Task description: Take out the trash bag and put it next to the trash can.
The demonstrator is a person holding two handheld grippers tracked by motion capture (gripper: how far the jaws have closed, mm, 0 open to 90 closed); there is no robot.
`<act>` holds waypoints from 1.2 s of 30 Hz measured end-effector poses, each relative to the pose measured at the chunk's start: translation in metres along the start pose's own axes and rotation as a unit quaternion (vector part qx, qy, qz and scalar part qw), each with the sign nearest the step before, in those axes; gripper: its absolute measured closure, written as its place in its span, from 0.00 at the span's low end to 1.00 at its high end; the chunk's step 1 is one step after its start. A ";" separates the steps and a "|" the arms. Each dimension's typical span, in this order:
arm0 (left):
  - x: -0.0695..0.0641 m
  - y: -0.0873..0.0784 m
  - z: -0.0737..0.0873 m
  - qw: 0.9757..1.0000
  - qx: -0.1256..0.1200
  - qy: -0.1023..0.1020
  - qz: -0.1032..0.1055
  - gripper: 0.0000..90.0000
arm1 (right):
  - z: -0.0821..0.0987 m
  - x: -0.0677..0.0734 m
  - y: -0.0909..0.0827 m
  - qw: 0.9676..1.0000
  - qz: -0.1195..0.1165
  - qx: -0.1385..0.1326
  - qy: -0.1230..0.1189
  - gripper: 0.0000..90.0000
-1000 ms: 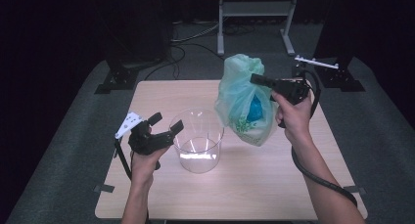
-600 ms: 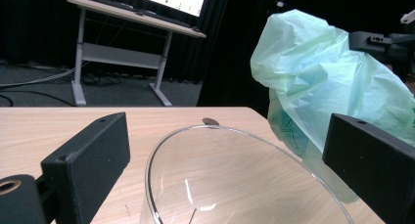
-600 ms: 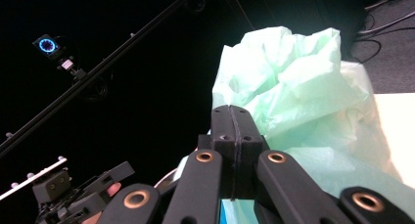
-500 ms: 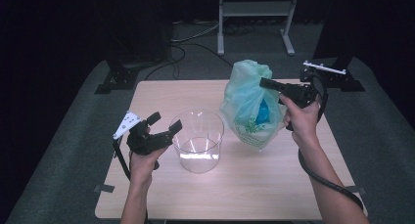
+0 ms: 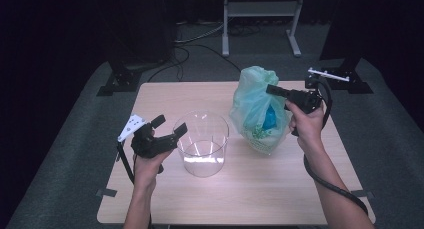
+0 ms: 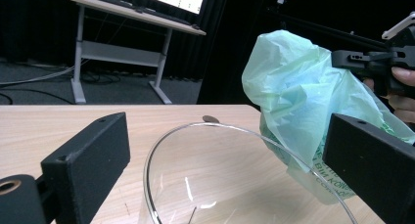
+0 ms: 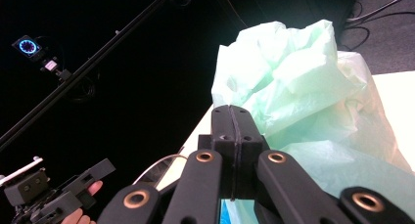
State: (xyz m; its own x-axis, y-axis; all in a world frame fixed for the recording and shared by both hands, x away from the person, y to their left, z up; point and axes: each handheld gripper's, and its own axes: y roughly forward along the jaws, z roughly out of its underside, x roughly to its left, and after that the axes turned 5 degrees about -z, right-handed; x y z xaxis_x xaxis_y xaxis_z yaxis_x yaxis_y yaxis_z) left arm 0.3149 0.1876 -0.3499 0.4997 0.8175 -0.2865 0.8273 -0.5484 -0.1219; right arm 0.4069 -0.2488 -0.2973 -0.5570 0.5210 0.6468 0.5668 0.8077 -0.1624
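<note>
The blue item [image 5: 270, 117] inside the green bag [image 5: 252, 106] showed through the film as a patch; its shape could not be determined. Whether bag film lay between the closed jaws of the right gripper [image 7: 234, 117] could not be confirmed. The clear container [image 6: 235, 185] was cut off at the bottom edge in the left gripper view.

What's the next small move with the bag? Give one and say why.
Probably set the green plastic bag fully down beside the clear container before anything else. The right hand-held gripper is shut on the bag's upper part, the bag's bottom is at the table, and the left hand-held gripper waits open at the container's rim.
</note>
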 end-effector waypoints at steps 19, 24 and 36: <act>0.000 0.001 0.000 1.000 0.003 0.002 -0.003 0.03 | 0.012 -0.021 0.007 1.000 0.017 0.009 0.018 1.00; -0.001 0.000 0.000 1.000 0.003 0.003 -0.003 0.03 | 0.018 -0.028 0.012 0.999 0.023 0.015 0.023 1.00; -0.001 0.002 0.002 1.000 0.007 0.003 0.001 0.03 | 0.035 -0.048 0.032 0.998 0.039 0.032 0.038 1.00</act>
State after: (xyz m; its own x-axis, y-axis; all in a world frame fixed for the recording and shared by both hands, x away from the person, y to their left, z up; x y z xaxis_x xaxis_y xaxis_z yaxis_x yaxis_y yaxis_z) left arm 0.3156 0.1853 -0.3512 0.5025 0.8177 -0.2807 0.8229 -0.5520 -0.1349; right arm 0.4304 -0.2384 -0.3591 -0.4635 0.5628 0.6844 0.5650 0.7827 -0.2610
